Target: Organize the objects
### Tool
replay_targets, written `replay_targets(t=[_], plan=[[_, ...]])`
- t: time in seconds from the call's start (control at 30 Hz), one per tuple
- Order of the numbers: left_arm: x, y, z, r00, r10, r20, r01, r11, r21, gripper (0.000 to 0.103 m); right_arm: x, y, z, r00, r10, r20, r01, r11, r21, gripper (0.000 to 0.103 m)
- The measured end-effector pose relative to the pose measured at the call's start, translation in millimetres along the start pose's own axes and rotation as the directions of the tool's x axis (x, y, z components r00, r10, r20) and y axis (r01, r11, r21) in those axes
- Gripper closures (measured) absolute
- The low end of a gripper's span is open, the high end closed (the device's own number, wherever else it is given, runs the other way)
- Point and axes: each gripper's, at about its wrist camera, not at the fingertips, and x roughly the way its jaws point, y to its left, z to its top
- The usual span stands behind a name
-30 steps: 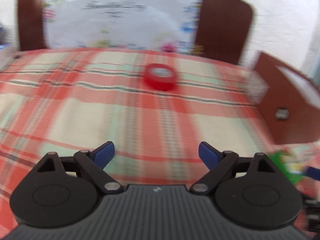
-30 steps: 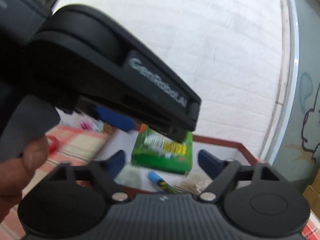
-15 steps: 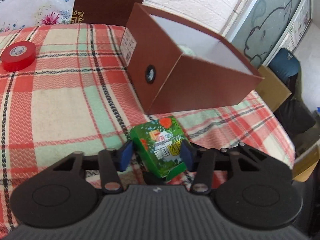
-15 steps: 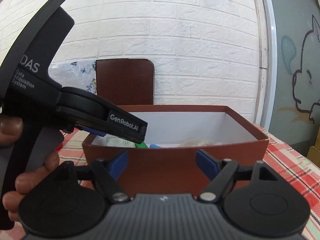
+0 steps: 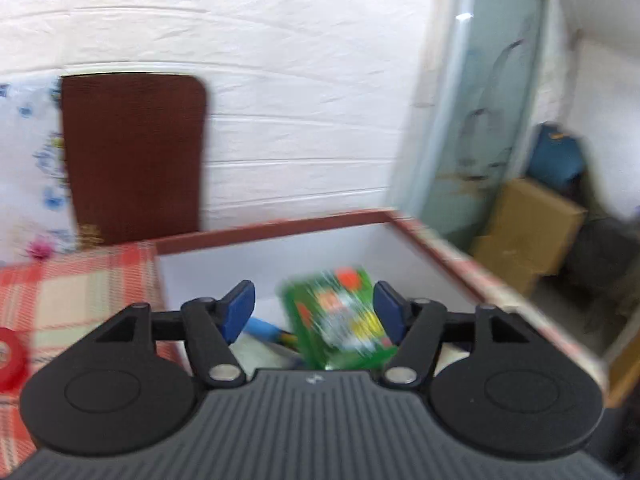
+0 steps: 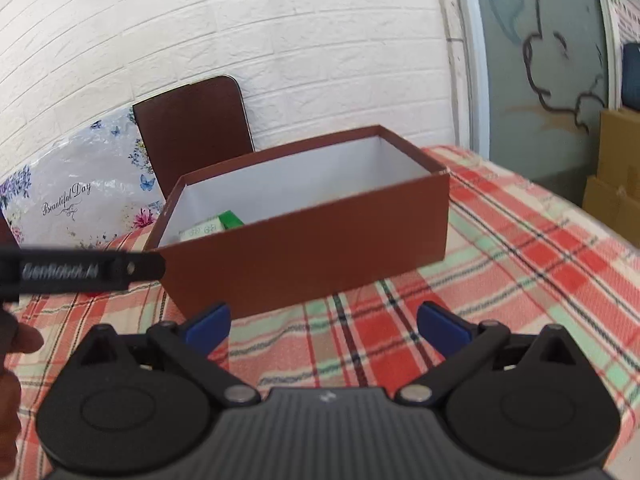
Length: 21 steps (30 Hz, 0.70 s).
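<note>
Chair stands behind brown box; red tape lies beside.

Lighting: bright, even daylight, soft shadows. My left view: heavy motion blur, green packet smeared. My right view: sharp. Fisheye bending at edges, dark corners.
</note>
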Motion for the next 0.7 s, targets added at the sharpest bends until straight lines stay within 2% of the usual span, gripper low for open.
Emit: replay_targets(t=[0.03,0.07,0.13,0.2,0.3,0.6,0.7], plan=[[9.0,1.9,-2.0,0.998,0.06,-0.032,-0.06,0.998,0.0,0.038,-1.2,0.8,-1.4,1.0,-0.005,-0.019,0.005,1.0,0.008,0.0],[11.8,6.0,-5.6,0.996,0.068,-0.052,-0.069,0.997,-0.023,0.038,-2.4,3.1,-3.5,0.999,-0.015,-0.045,0.015,1.0,0.007,0.0],[2.3,16.2,-15.8,0.999,0.025,-0.034,-0.028,0.997,-0.07,0.038,-3.5,7.7,-8.2,0.997,-0.019,-0.08,0.019,1.0,0.0,0.0],[-1.4,10.8,-24.6,0.997,0.068,-0.024,-0.068,0.997,-0.03,0.038,-7.4,13.7,-14.7,0.996,-0.003,-0.085,0.002,1.0,-0.011,0.0],[-3.6,1.8,-30.7,0.997,0.063,-0.043,-0.062,0.998,0.016,0.038,-13.5,22.5,-21.0,0.996,0.01,-0.088,-0.013,0.999,-0.031,0.0],[-34.0,-5.1,-28.4,0.988,0.115,-0.1,-0.111,0.993,0.044,0.038,-26.1,35.2,-31.2,0.996,0.011,-0.088,-0.019,0.996,-0.082,0.0],[-50.9,-11.9,-32.3,0.983,0.159,-0.09,-0.152,0.986,0.073,0.032,-24.5,33.4,-32.0,0.995,-0.007,-0.1,-0.001,0.997,-0.073,0.0]])
